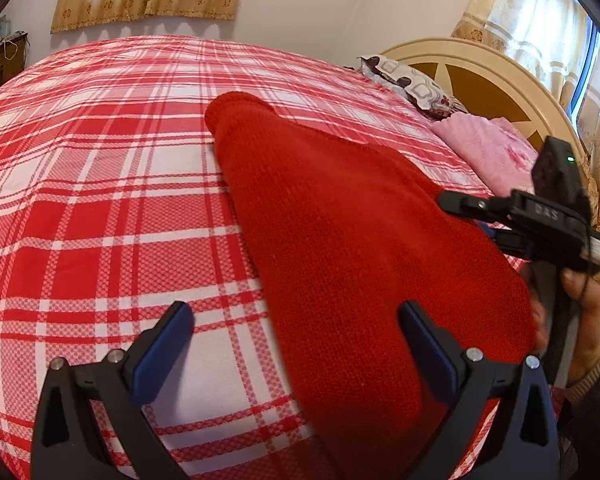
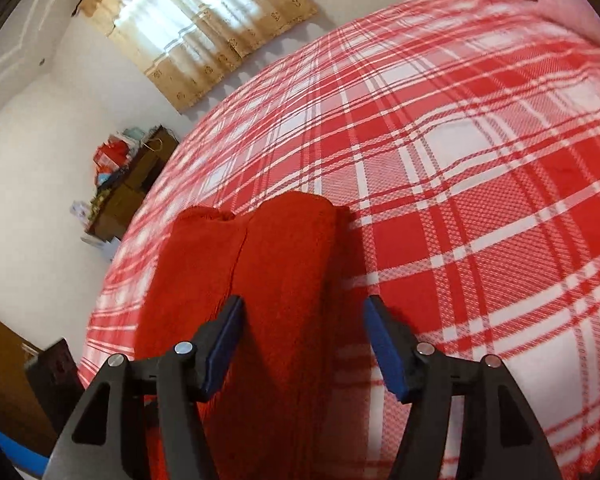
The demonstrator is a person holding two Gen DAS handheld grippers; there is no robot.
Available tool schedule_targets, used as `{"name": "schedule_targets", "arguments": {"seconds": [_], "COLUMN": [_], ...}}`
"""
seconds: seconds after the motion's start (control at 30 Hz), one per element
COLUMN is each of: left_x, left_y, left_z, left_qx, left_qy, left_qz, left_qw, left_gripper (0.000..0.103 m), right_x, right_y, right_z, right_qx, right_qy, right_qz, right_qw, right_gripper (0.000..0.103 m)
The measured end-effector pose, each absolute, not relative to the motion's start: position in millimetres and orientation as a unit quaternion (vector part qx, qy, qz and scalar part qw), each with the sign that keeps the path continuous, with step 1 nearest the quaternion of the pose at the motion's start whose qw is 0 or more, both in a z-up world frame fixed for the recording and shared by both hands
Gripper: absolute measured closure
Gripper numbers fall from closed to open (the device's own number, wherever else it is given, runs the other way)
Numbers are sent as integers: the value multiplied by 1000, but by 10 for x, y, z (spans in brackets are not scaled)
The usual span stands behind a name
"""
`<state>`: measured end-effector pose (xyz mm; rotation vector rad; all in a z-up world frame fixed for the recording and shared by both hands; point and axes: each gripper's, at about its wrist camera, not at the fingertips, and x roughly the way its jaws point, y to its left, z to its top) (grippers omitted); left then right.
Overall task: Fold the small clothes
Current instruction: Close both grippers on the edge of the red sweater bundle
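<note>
A red knitted garment (image 1: 340, 220) lies in a long folded strip on the red-and-white plaid bed (image 1: 100, 200). My left gripper (image 1: 300, 340) stands wide open above its near end, the right finger over the knit and the left finger over bare sheet. My right gripper (image 1: 468, 218), held by a hand, hovers at the garment's right edge. In the right wrist view the right gripper (image 2: 304, 344) is open over the red garment (image 2: 260, 260), whose folded layers meet along a seam. Nothing is pinched between its blue pads (image 2: 384, 348).
A patterned pillow (image 1: 412, 80) and a pink pillow (image 1: 488, 144) lie against the cream headboard (image 1: 480, 60) at the bed's right. A cluttered wooden dresser (image 2: 128, 192) stands beyond the bed's far corner, under beige curtains (image 2: 204, 40).
</note>
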<state>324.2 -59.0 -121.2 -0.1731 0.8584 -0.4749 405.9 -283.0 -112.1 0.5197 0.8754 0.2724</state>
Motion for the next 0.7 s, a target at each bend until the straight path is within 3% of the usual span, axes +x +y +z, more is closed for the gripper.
{"name": "schedule_targets", "arguments": {"seconds": [0.37,0.57,0.7], "left_x": [3237,3198,3212], "left_y": [-611,-618,-651], "left_z": [-1234,-1219,-1221], "left_qx": [-82,-87,-87], "left_qy": [412,404,409], "left_qz": [-229,-253,-270], "left_qw": [878,875,868], "left_gripper": [0,0,0], "right_x": [4191,4276,4360], "right_y": [-3040,-2935,-2890], "right_z": [-1316,-1291,-1310], "right_qx": [340,312,304], "right_qy": [407,409,417], "right_qz": [160,155,168], "right_qw": [833,843,840], "right_gripper": [38,38,46]}}
